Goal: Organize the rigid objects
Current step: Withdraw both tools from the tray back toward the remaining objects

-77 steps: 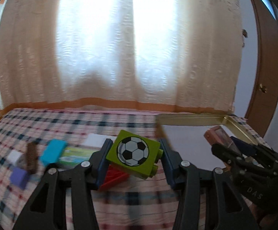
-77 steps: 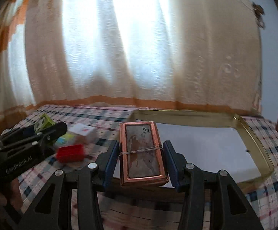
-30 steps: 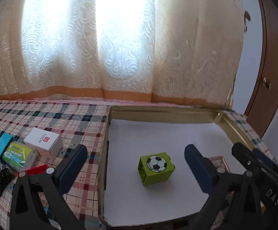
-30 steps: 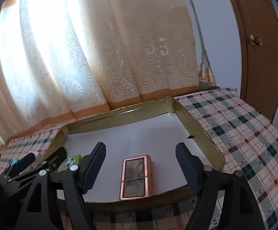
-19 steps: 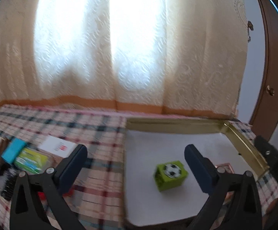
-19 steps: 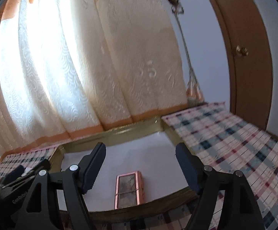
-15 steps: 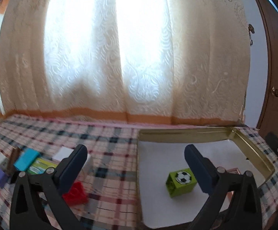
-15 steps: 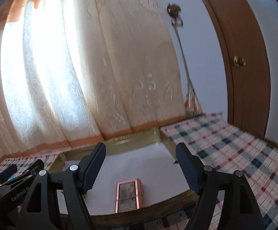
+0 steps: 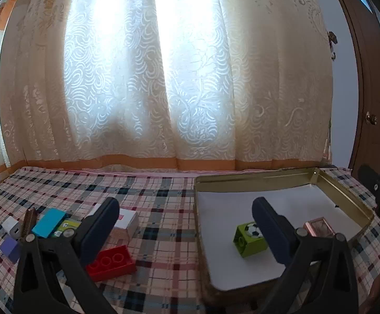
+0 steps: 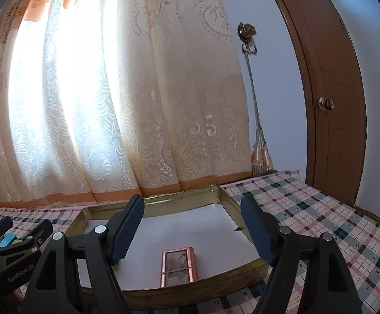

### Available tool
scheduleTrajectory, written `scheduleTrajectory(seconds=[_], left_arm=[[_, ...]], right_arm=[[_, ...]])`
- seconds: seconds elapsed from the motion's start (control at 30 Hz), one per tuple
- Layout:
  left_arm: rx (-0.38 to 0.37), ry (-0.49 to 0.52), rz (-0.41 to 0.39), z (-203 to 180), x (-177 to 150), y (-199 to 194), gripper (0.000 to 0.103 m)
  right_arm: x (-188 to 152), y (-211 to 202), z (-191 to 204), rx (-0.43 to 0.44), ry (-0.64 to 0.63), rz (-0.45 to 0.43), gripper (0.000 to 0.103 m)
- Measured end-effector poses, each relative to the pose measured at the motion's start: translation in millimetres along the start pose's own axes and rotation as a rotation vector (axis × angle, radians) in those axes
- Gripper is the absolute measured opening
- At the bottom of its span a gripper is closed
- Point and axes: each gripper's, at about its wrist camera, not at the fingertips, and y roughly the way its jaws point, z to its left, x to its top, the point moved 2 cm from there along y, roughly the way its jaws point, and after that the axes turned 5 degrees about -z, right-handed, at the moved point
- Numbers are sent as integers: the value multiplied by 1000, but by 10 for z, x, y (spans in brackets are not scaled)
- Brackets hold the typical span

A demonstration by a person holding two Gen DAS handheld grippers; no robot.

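Both loads have been released into the shallow gold metal tray (image 9: 346,183): the green toy block printed with a football (image 9: 248,238) and the copper-framed rectangular case (image 10: 179,265) now lie on its white liner, apart. The left gripper (image 9: 184,225) and right gripper (image 10: 192,222) have been drawn back, fingers spread wide and empty. Two items are judged sorted. The red studded brick (image 9: 111,261) and the white box (image 9: 125,218) wait on the plaid-covered surface (image 9: 158,204), beside the tray's raised left rim, which must be cleared. Much of the liner is seen bare.
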Motion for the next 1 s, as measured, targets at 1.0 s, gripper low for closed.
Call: scheduleTrajectory(seconds=[1.0], left_arm=[[70, -48, 194, 1503, -242, -79, 103]], right_arm=[[-320, -195, 1491, 262, -110, 143, 78]])
